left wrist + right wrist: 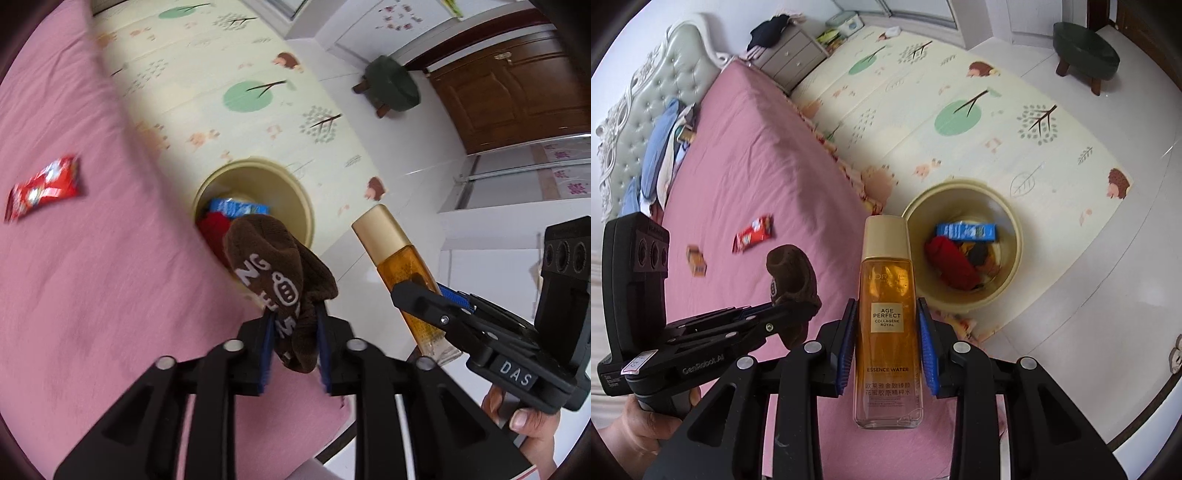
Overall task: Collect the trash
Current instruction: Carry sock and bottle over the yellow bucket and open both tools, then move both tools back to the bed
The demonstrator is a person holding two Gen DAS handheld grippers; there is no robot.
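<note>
A brown sock (280,284) is seen between the blue pads of the left gripper (293,347), bunched above the fingertips and hanging partly below them; the pads look to lie against the cloth, though how firmly cannot be told. An amber bottle (886,317) with a gold cap is pinched upright between the pads of the right gripper (888,343), gripped at its label, base hanging below the fingers. Both grippers are held over the edge of the pink bed (768,177), pointed steeply down. The bin (1015,229), a cream tub on the patterned floor mat (960,110) just beside the bed, already holds a blue packet, something red and other scraps. More trash is left on the bed: a red wrapper (753,236) and a small orange box (696,260), well apart from the bin. The step in hand is judged to be the carry to the bin and the drop. For a clean drop, each gripper should be brought fully over the bin mouth before the fingers are spread; in the left wrist view the sock sits over the near rim only, so release there would risk the sock catching on the rim or falling to the mat. The bottle is heavy and possibly glass, so it is best lowered close to the contents and let go gently, not from height. The sock may cling to the pads; a wide opening would help.
</note>
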